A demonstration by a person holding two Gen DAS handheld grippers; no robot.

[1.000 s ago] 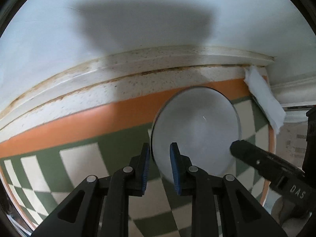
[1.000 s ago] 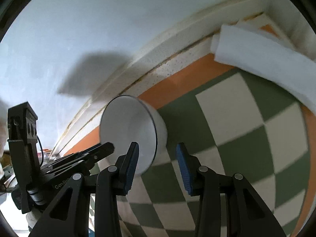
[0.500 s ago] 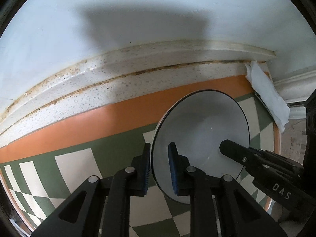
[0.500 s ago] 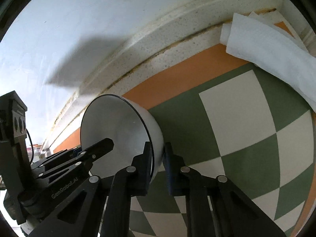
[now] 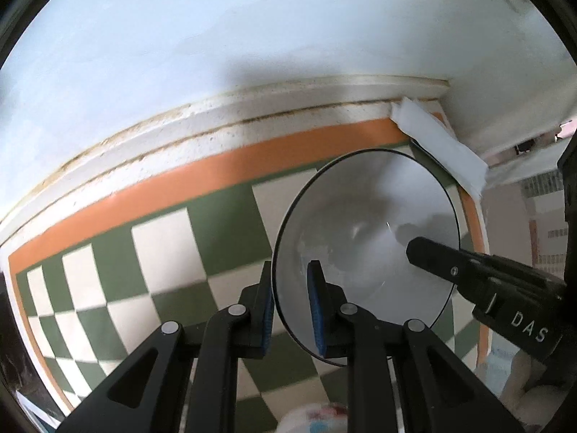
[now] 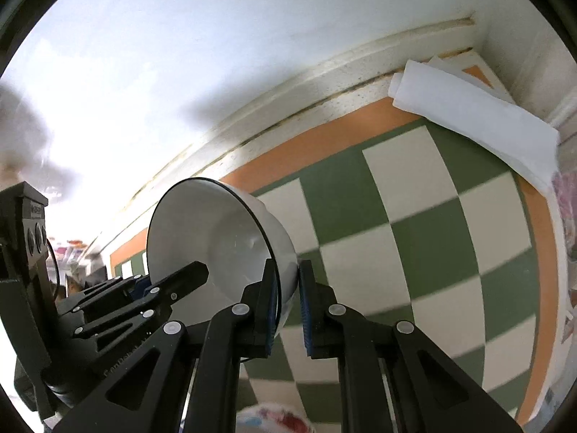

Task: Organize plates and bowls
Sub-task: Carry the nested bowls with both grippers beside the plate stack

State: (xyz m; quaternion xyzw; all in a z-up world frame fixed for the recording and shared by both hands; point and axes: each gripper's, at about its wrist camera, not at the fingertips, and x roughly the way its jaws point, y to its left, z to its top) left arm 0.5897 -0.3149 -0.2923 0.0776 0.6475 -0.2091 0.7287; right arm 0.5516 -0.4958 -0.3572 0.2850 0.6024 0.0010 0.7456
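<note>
A white bowl with a thin dark rim (image 5: pixel 364 238) is held tilted above the green-and-cream checkered mat (image 5: pixel 173 245). My left gripper (image 5: pixel 290 306) is shut on the bowl's near rim, one pad outside and one inside. My right gripper (image 6: pixel 288 301) is shut on the opposite rim of the same bowl (image 6: pixel 216 238). The right gripper's fingers (image 5: pixel 468 274) show at the bowl's right side in the left wrist view. The left gripper's fingers (image 6: pixel 169 285) show at the bowl's left in the right wrist view.
The mat has an orange border (image 5: pixel 216 166) and lies against a white wall (image 5: pixel 252 36) with a speckled ledge. A folded white cloth (image 6: pixel 476 119) lies in the far right corner. A patterned dish edge (image 6: pixel 274 418) shows at the bottom of the right wrist view.
Both grippers closed on the bowl's rim and lifted it off the mat. The bowl now hangs tilted between them, and both views have pulled back from the wall.
</note>
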